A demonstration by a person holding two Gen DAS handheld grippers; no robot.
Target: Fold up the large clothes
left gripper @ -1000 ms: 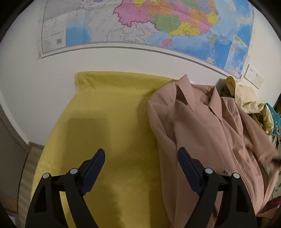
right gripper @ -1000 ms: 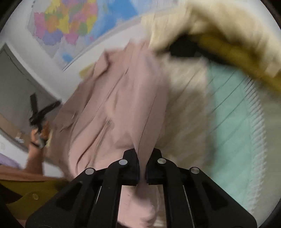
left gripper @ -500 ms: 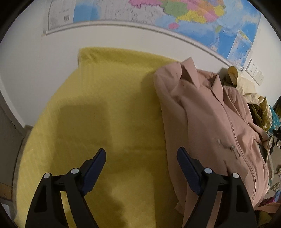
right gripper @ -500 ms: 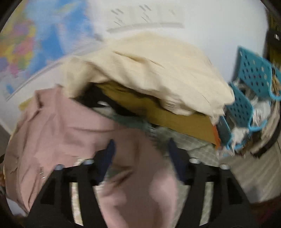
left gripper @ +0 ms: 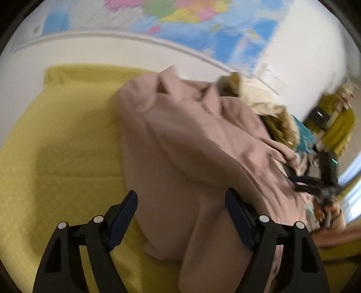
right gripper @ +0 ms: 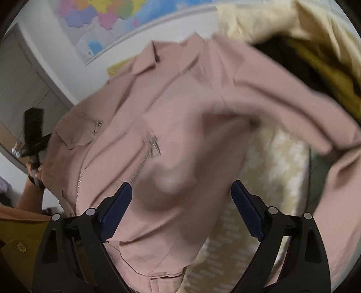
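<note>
A dusty-pink zip jacket (left gripper: 191, 146) lies front up on a yellow bed cover (left gripper: 67, 135), collar toward the wall. My left gripper (left gripper: 180, 193) is open above the jacket's near left edge, and its pads touch nothing. In the right wrist view the jacket (right gripper: 180, 101) fills the middle, with one sleeve thrown across its chest. My right gripper (right gripper: 180, 184) hangs over it with its jaws opening; cloth lies below the gap but the pads do not press on it. Each gripper also shows small in the other's view: the right gripper (left gripper: 315, 184) and the left gripper (right gripper: 33, 135).
A heap of cream and mustard clothes (right gripper: 293, 33) lies right of the jacket, near a teal basket (left gripper: 304, 137). A pale checked sheet (right gripper: 270, 169) shows under the jacket's right side. A coloured wall map (left gripper: 180, 18) hangs behind the bed. The person's mustard top (left gripper: 338, 126) is at the right.
My right gripper was shut on pink cloth, then let it go and opened wide; the sleeve now lies over the jacket. My left gripper swung right, from over the yellow cover to the jacket's edge.
</note>
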